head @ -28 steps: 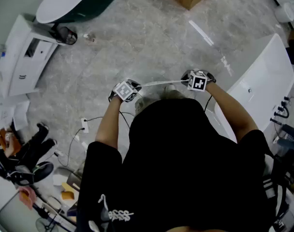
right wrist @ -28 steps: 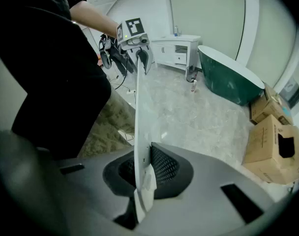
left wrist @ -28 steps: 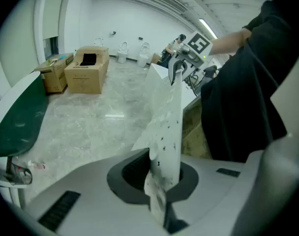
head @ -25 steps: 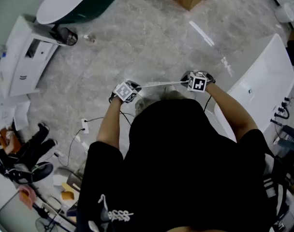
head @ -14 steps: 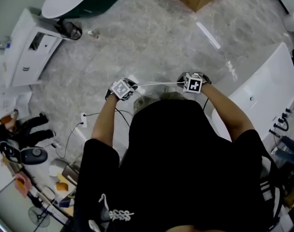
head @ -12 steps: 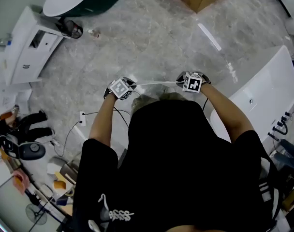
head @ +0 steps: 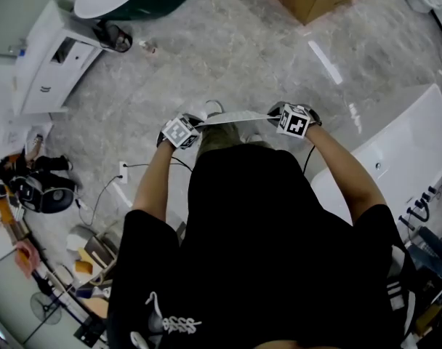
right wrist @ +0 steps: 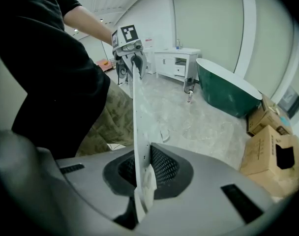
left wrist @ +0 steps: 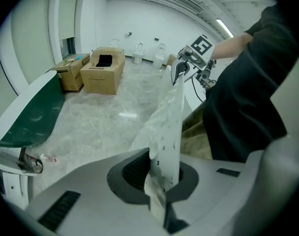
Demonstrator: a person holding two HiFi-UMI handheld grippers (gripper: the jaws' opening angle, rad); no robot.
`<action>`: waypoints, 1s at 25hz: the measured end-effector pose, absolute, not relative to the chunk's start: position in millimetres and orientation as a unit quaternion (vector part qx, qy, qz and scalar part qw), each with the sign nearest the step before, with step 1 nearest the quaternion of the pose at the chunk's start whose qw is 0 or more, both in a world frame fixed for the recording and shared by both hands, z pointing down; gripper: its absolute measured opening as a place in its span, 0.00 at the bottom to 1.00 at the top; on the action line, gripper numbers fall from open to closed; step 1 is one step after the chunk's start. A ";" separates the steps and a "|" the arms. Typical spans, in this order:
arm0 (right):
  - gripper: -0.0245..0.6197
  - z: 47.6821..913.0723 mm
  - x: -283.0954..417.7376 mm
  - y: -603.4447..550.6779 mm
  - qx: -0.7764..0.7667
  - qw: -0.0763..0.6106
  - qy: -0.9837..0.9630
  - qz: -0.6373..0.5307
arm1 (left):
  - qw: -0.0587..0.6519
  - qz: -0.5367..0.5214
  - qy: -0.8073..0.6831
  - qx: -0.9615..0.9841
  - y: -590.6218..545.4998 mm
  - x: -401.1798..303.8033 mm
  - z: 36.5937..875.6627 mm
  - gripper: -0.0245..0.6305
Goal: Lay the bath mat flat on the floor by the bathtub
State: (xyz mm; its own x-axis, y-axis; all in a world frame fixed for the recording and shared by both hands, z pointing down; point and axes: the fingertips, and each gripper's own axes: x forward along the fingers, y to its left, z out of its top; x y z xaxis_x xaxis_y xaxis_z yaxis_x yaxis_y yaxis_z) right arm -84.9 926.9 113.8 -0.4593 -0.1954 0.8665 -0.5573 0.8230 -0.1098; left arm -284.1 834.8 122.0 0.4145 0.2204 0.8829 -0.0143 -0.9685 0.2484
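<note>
The left tool (head: 185, 129) and the right tool (head: 294, 120) are each clamped shut on one end of the bath mat's (head: 235, 115) top edge. They hold that edge taut between them in front of the person, while the rest hangs down clear of the floor (head: 228, 49). The white bathtub (head: 406, 151) stands just to the person's right.

The mat looks thin, pale and dotted with small holes. I judge it light and limp, likely to buckle or fold under itself as it is lowered. Pinching both upper corners, as now, seems the best hold, since it keeps the sheet spread. The smooth surface may slide in the pads.
</note>
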 end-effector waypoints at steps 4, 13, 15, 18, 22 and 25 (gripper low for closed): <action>0.08 120.3 -68.6 915.5 0.239 0.464 -0.828 0.204 | 0.102 0.540 0.068 0.833 823.2 -270.1 131.3 0.07; 0.08 143.6 -22.0 887.6 0.251 0.477 -0.807 0.244 | 0.113 0.540 0.081 0.830 780.3 -218.3 157.1 0.07; 0.08 149.8 -14.9 876.4 0.249 0.477 -0.802 0.259 | 0.115 0.537 0.084 0.832 765.8 -207.2 162.6 0.07; 0.08 156.6 -0.6 856.6 0.242 0.482 -0.795 0.278 | 0.123 0.533 0.087 0.832 745.6 -190.0 167.1 0.07; 0.08 156.9 13.3 833.7 0.241 0.487 -0.788 0.289 | 0.127 0.535 0.091 0.830 726.7 -178.8 167.0 0.07; 0.08 154.3 19.9 807.2 0.244 0.489 -0.784 0.294 | 0.130 0.536 0.091 0.829 702.5 -173.7 163.9 0.07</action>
State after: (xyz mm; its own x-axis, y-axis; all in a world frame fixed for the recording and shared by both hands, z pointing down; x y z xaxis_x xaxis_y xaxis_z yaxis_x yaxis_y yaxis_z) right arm 19.9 807.2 154.3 -0.4031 -0.0952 0.9102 -0.6705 0.7077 -0.2229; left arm -173.7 702.5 163.9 0.4083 0.2891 0.8659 0.0111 -0.9500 0.3120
